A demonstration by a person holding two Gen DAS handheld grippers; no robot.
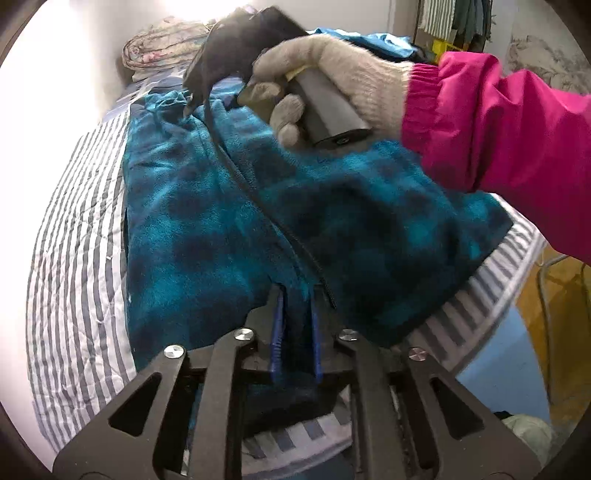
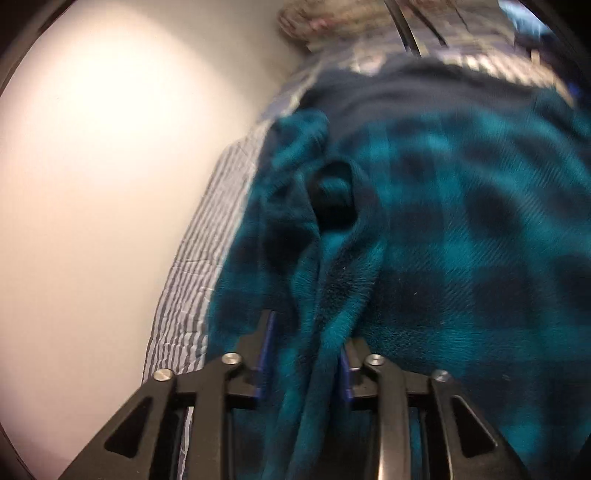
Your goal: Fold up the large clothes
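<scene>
A teal and dark plaid fleece garment [image 1: 207, 221] lies spread on a striped quilt [image 1: 74, 240], and a dark zipper [image 1: 258, 206] runs down its front. My left gripper [image 1: 295, 295] is at the garment's near edge. Its blue pads stand slightly apart with a fold of fleece between them. At the far end a gloved hand [image 1: 332, 74] in a pink sleeve [image 1: 498, 129] holds my right gripper [image 1: 192, 103] over the collar. In the right wrist view the right gripper [image 2: 306, 332] stands open around a loose bunch of the fleece [image 2: 461, 221].
The bed runs along a pale wall [image 2: 92, 166]; the quilt's edge [image 2: 192, 266] meets it. Rolled floral bedding [image 1: 155, 48] lies at the far end. Clothes hang at the back right [image 1: 454, 18]. A yellow object [image 1: 554, 295] stands beside the bed.
</scene>
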